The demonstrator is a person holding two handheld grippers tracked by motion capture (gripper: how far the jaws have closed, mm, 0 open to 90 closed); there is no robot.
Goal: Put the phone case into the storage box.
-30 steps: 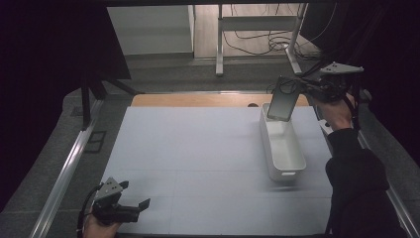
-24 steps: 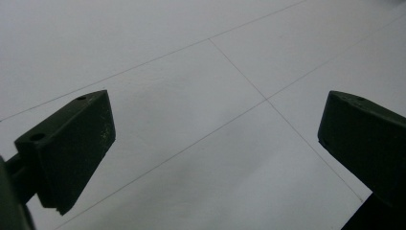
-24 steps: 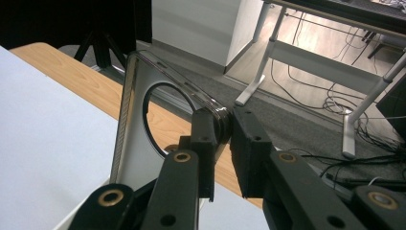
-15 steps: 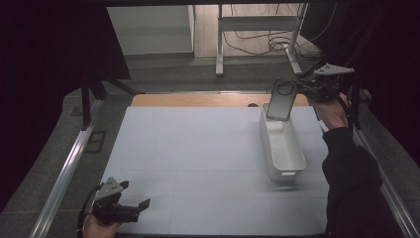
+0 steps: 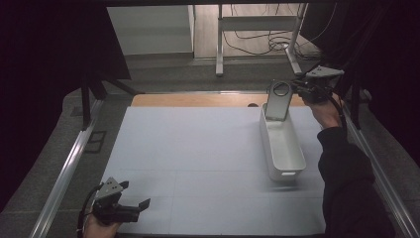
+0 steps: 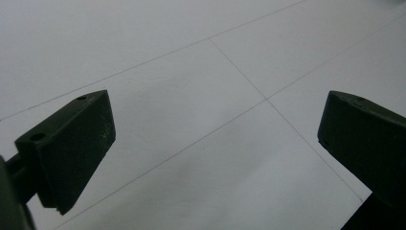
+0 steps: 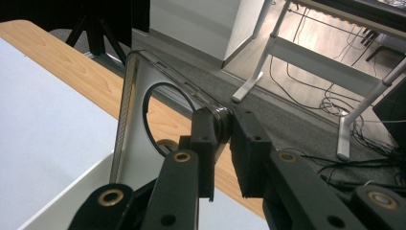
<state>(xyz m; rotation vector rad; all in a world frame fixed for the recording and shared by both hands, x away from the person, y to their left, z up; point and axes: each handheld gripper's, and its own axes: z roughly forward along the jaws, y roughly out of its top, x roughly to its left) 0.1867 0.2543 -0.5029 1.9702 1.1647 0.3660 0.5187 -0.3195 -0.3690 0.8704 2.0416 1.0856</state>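
Observation:
My right gripper is shut on the upper edge of a flat grey case with a round hole near its top. The case hangs almost upright, with its lower end inside the far end of a long white bin on the right of the white table sheet. My left gripper rests low at the near left corner of the sheet, open, with only bare sheet between its jaws.
A strip of wooden tabletop runs along the sheet's far edge. Metal rails border the table on both sides. Beyond the table stand white desk legs and loose cables on the floor.
My right hand has shifted a little left and down with the case, whose lower end has sunk into the bin's far end. The left gripper has kept still.

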